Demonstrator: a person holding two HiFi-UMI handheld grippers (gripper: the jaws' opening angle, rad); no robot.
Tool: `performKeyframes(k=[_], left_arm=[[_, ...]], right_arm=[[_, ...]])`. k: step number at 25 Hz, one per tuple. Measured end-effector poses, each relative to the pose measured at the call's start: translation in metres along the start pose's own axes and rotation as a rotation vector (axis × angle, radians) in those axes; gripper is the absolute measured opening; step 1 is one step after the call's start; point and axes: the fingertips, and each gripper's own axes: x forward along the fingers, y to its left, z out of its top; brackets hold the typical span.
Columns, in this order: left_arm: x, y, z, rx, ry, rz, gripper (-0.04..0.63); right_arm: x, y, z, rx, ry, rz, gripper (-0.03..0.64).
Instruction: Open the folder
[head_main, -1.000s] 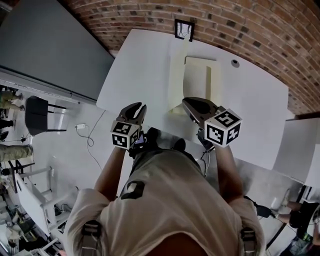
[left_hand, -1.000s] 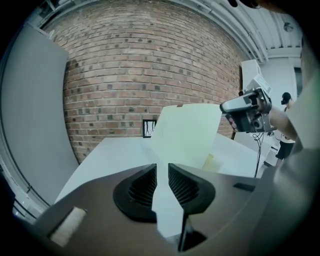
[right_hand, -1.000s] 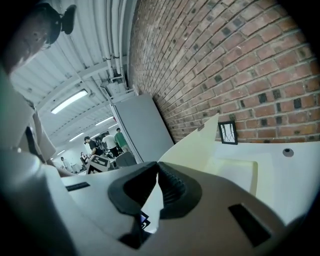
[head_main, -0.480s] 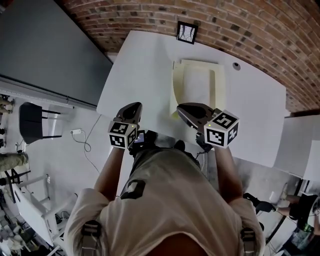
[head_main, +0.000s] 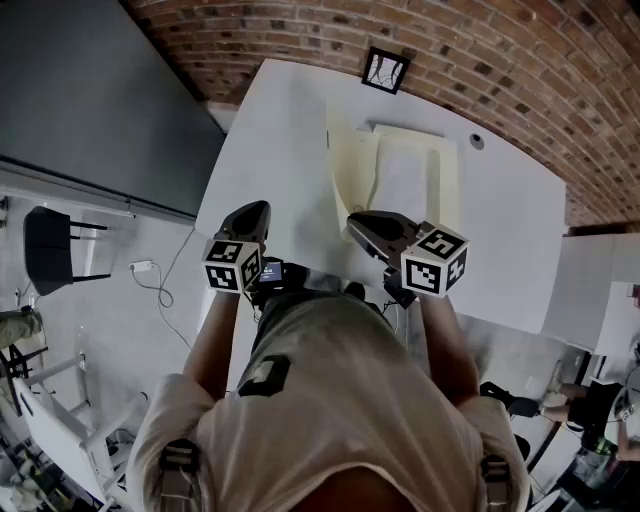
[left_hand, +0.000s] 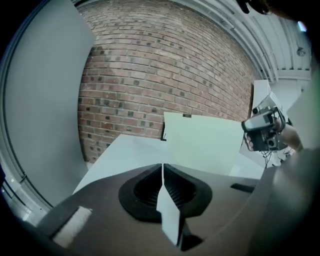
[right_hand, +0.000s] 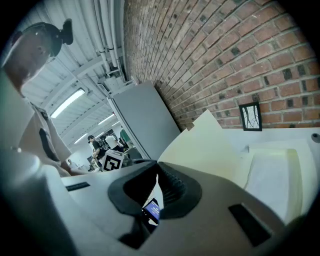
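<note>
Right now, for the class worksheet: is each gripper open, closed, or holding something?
Left gripper: closed, holding nothing.
Right gripper: closed on the folder cover.

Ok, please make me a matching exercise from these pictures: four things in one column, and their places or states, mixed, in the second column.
1 folder cover
2 small frame
3 black chair
4 left claw

a on the floor
b jaws together
c raised above the table
d against the brick wall

Pairs: 1-c, 2-d, 3-a, 4-b
</note>
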Motion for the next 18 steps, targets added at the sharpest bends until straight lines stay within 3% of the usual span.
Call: performKeyframes(k=[7, 18], left_arm=[[-0.002, 0.033, -0.004, -0.043, -0.006, 0.016, 0.012], [0.001, 0.064, -0.007, -0.077, -0.004, 0.013, 0.012]], right_arm=[[0.034, -0.003, -0.003, 0.023, 0.032, -0.003, 0.008], [0.078, -0.020, -0.005, 0.155, 0.009, -0.018, 0.008]])
